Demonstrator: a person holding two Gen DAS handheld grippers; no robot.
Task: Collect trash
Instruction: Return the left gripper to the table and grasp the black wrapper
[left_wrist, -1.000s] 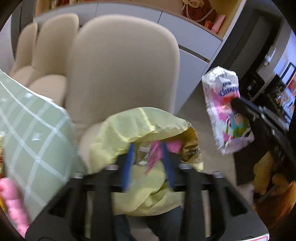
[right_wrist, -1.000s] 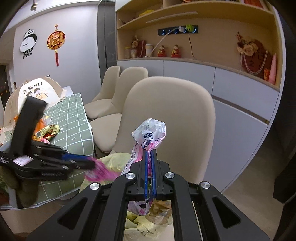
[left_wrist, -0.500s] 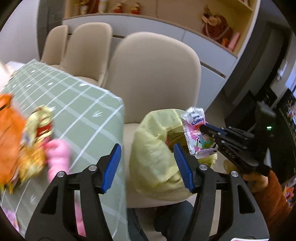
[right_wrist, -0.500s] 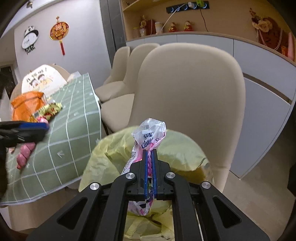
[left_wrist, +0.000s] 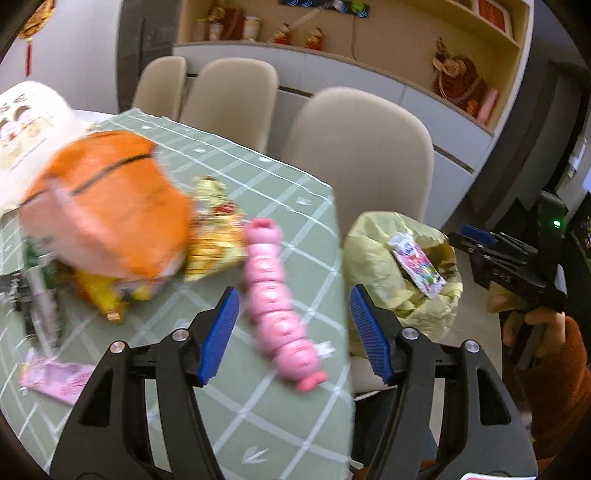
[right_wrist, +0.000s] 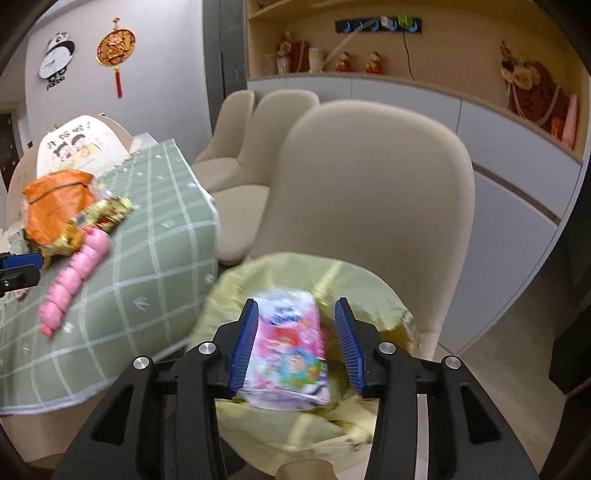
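A yellow trash bag (right_wrist: 295, 280) sits open on a beige chair seat; it also shows in the left wrist view (left_wrist: 373, 254). A pink printed wrapper (right_wrist: 288, 347) drops between my right gripper's open jaws into the bag, and shows in the left wrist view (left_wrist: 417, 266). My right gripper (right_wrist: 297, 343) is open above the bag. My left gripper (left_wrist: 293, 332) is open and empty over the green checked table (left_wrist: 229, 398), just above a pink segmented toy-like packet (left_wrist: 277, 302). An orange bag (left_wrist: 107, 210), a gold wrapper (left_wrist: 218, 229) and a pink wrapper (left_wrist: 55, 376) lie on the table.
Beige chairs (right_wrist: 369, 177) stand along the table's side. A white cabinet with shelves of ornaments (right_wrist: 498, 147) runs behind. A cream printed bag (right_wrist: 74, 147) stands at the table's far end. The table edge (left_wrist: 340, 280) lies beside the trash bag.
My right gripper opened and let go of the pink printed wrapper, which falls into the bag. My left gripper swung left from the bag to over the table.
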